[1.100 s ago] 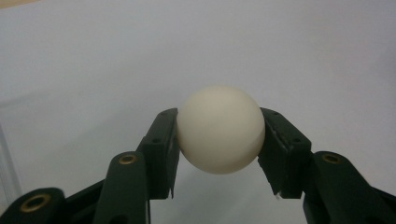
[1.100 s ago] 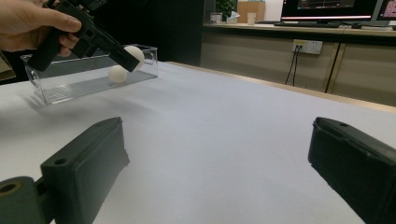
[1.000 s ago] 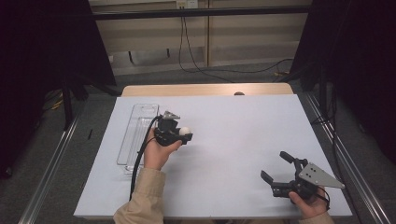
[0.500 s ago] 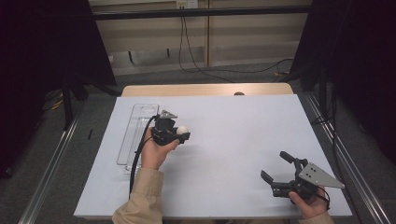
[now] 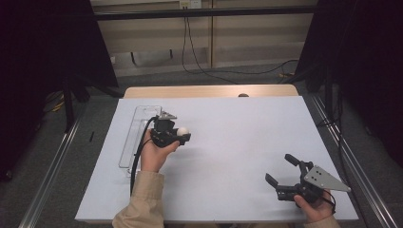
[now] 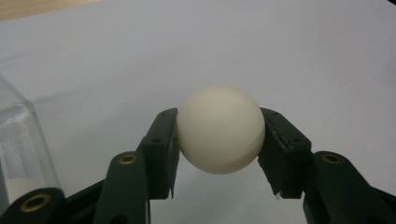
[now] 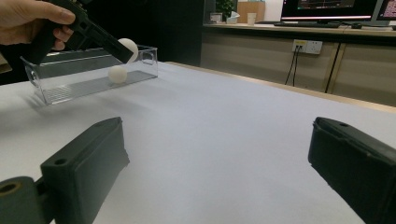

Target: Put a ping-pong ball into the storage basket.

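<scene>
tray point(image 7: 56, 91) clear – white ball point(image 7: 117, 73) inside; second ball point(image 6: 220, 129) in left tool point(image 6: 219, 140).

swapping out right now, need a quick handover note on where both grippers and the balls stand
Left gripper: shut on a white ball, held above the table beside the clear tray, on its right in the high view.
Right gripper: open and holding nothing, low over the white table cover near the front right corner.
Tray: a long clear box at the left of the table; the right gripper view shows a second white ball already lying in it.
Done: it seems one ball is in the tray and another is picked up.
Left: probably carry the held ball over the tray and release it there.
</scene>
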A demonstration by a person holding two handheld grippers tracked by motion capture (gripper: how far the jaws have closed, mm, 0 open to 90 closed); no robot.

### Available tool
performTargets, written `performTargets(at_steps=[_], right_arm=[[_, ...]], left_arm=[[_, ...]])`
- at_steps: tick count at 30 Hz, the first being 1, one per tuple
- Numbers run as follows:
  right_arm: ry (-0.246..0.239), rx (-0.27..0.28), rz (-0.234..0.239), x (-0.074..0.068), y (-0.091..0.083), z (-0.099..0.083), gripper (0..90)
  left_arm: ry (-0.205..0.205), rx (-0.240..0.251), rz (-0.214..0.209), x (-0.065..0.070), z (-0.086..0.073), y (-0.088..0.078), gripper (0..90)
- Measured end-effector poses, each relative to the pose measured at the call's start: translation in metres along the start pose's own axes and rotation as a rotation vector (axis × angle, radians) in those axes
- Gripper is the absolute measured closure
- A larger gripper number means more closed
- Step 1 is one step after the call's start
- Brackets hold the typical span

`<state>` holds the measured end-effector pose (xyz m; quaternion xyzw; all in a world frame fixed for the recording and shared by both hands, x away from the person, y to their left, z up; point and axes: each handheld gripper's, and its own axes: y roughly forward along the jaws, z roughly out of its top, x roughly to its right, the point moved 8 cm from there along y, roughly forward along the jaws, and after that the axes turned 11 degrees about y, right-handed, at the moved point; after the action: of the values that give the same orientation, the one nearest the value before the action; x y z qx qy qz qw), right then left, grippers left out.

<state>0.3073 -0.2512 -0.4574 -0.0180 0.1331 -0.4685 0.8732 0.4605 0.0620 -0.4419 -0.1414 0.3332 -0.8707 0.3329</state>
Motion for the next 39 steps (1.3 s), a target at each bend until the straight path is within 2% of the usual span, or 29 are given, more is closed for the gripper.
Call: performTargets(at_steps=[8,27,39], right_arm=[[0.001,0.0,0.0,0.0,0.0,0.0,3.3],[0.001,0.0,0.0,0.0,0.0,0.0,3.4],[-0.002,0.0,0.0,0.0,0.0,0.0,3.3]], left_arm=[[-0.013,0.009,0.008,-0.004,0.0,-0.004,51.0],[-0.005,0.006,0.018,-0.009,-0.001,-0.011,51.0],[-0.023,0.018,0.032,-0.015,-0.001,-0.018,51.0]])
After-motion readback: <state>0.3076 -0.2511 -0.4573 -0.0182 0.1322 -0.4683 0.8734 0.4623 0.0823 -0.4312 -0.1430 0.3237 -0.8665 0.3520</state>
